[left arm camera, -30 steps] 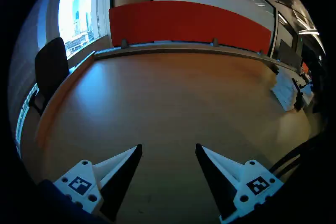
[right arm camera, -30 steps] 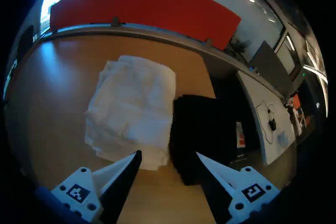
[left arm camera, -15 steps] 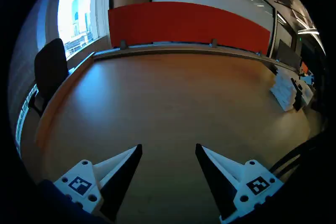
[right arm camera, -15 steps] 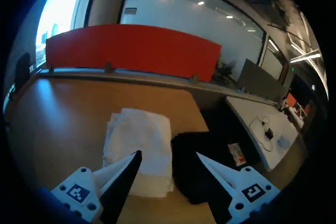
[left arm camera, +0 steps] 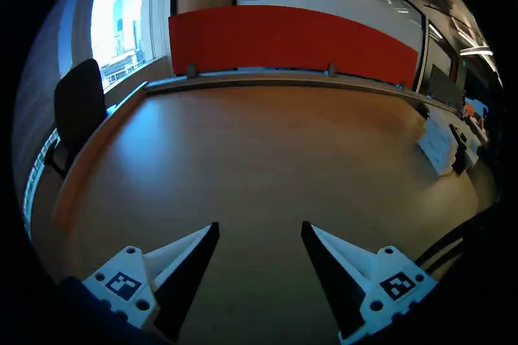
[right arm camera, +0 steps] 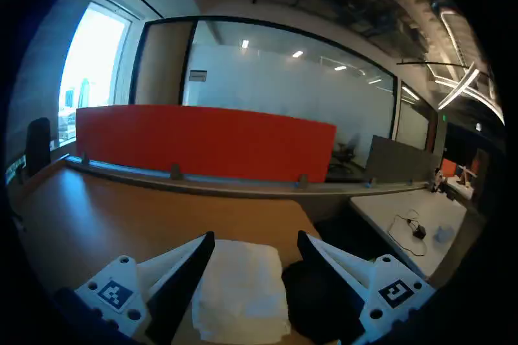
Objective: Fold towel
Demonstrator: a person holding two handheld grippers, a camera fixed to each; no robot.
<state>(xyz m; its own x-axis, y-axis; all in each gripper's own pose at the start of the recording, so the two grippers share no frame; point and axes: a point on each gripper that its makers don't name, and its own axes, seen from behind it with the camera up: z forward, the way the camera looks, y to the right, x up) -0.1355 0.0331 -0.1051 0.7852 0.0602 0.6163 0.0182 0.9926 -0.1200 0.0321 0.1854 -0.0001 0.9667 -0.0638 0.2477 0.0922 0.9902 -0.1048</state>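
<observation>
**Towel, white terry cloth in a thick folded stack (right arm camera: 241, 287), lies done as the right gripper (right arm camera: 254, 237) tips up and away**

The broad orange-brown wooden table (left arm camera: 259, 151) stretches ahead of both grippers, closed off at its far edge by the long red partition (right arm camera: 201, 141).

In the right gripper view the towel sits low, just ahead of and beneath the gap between the fingers. A second ago it filled the middle of that view, seen from above. Since then the camera has swung upward, so that the partition, the glass wall and the ceiling now take most of the picture. I judge that the right gripper has pitched up and drawn back from the cloth. The towel keeps its compact stacked shape, with nothing pressing on it. That suggests the folding itself is finished, and this is a retreat rather than a new grasp.

A black rounded shape (right arm camera: 317, 293) lies just to the right of the towel, under the right finger. I cannot tell what it is.

The right gripper is released, its jaws spread wide and clear of the towel, pointing nearly level across the table. The left gripper (left arm camera: 259, 225) has barely shifted. It hovers over bare wood, tilted slightly down, jaws apart and holding nothing. A pale stack, likely the same towel, lies far off to its right (left arm camera: 439, 144).
</observation>
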